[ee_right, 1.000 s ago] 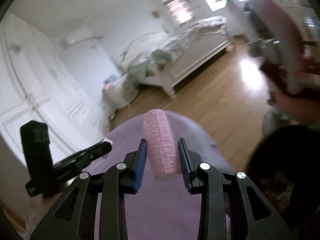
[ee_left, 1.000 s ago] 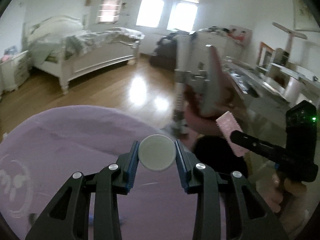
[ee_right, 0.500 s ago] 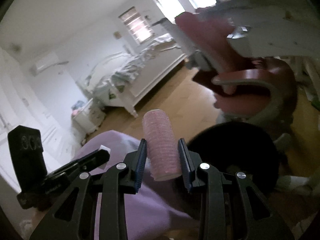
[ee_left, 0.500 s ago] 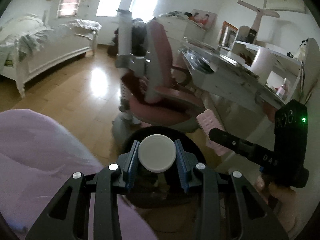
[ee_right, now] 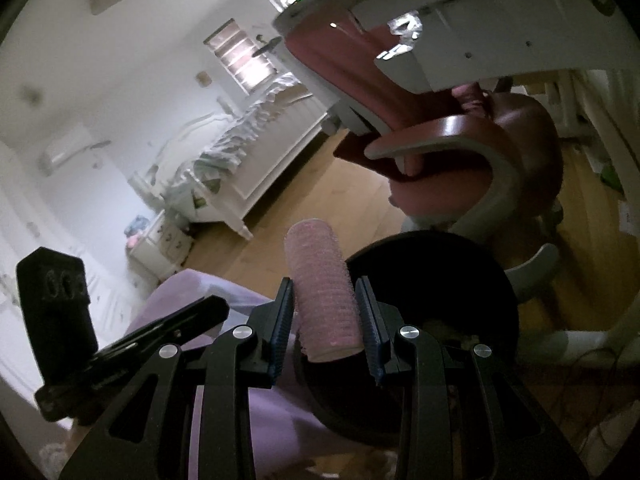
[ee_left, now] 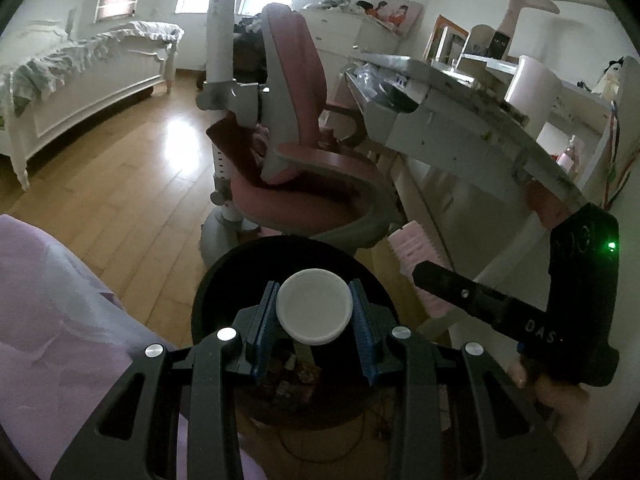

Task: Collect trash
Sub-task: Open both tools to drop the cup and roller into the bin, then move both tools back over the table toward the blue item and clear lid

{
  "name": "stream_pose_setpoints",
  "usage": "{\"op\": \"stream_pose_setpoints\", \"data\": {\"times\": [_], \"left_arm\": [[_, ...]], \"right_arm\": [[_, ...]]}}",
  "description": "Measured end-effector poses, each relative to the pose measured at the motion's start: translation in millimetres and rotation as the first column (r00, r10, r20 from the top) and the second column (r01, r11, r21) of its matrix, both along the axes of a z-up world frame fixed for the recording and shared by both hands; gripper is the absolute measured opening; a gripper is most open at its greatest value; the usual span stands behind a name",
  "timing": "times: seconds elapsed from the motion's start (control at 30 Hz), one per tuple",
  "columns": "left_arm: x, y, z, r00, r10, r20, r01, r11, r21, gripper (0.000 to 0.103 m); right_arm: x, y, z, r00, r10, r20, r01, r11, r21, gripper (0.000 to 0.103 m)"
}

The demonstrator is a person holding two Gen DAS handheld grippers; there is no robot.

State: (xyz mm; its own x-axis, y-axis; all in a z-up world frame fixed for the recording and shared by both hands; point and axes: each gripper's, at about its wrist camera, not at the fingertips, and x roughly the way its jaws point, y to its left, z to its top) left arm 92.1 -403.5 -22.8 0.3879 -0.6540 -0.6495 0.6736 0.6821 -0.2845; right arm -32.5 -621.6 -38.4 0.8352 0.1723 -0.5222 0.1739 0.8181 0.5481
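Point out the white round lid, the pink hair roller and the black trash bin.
white round lid (ee_left: 315, 306), left wrist view, centre of its flat top.
pink hair roller (ee_right: 320, 292), right wrist view, mid-body.
black trash bin (ee_left: 240, 256), left wrist view, far rim.

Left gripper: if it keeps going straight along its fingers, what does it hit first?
Probably the black trash bin. The left gripper, shut on a white round lid, points into the bin's open mouth, so it would likely meet the trash inside. Depth is unclear.

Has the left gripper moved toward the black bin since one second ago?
Yes. The left gripper, shut on the white cap, now sits over the black bin's opening; earlier only purple fabric lay below it.
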Motion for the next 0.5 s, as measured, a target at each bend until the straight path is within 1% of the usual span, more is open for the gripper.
{"op": "stream_pose_setpoints", "data": {"times": [0.23, 0.27, 0.3, 0.33, 0.37, 0.4, 0.43, 0.5], "left_arm": [[2.9, -16.3, -6.1, 1.000, -0.007, -0.018, 0.007, 1.000, 0.005, 0.037], [2.9, -17.7, -6.3, 1.000, -0.006, -0.018, 0.006, 1.000, 0.008, 0.039], [2.3, -18.7, -6.1, 1.000, -0.008, -0.015, 0.008, 1.000, 0.011, 0.047], [1.6, -18.6, -5.2, 1.000, -0.005, -0.010, 0.005, 1.000, 0.011, 0.064], [0.2, -16.6, -3.7, 1.000, 0.008, 0.002, -0.008, 1.000, 0.007, 0.072], [-1.2, -14.1, -2.2, 1.000, 0.019, 0.015, -0.019, 1.000, -0.002, 0.081], [-2.4, -10.6, -0.3, 0.999, 0.027, 0.022, -0.027, 1.000, -0.010, 0.081], [-2.0, -5.1, 1.6, 0.999, 0.035, 0.013, -0.035, 0.999, -0.011, 0.081]], "right_arm": [[0.1, -7.7, -4.6, 1.000, -0.020, -0.017, 0.021, 1.000, 0.016, 0.033], [-0.6, -9.2, -3.9, 0.999, -0.028, -0.022, 0.028, 0.999, 0.021, 0.037], [-2.8, -8.1, -2.8, 0.999, -0.034, -0.023, 0.035, 0.999, 0.026, 0.041], [-4.5, -9.0, -2.2, 0.999, -0.042, -0.022, 0.043, 0.999, 0.032, 0.052], [-7.5, -8.7, -0.5, 0.998, -0.053, -0.016, 0.053, 0.998, 0.035, 0.060], [-9.2, -8.7, 0.1, 0.998, -0.061, -0.012, 0.061, 0.998, 0.035, 0.061], [-10.6, -8.9, 0.5, 0.998, -0.065, -0.009, 0.065, 0.997, 0.033, 0.062], [-11.5, -8.7, 0.0, 0.998, -0.064, -0.013, 0.064, 0.997, 0.033, 0.063]]}}
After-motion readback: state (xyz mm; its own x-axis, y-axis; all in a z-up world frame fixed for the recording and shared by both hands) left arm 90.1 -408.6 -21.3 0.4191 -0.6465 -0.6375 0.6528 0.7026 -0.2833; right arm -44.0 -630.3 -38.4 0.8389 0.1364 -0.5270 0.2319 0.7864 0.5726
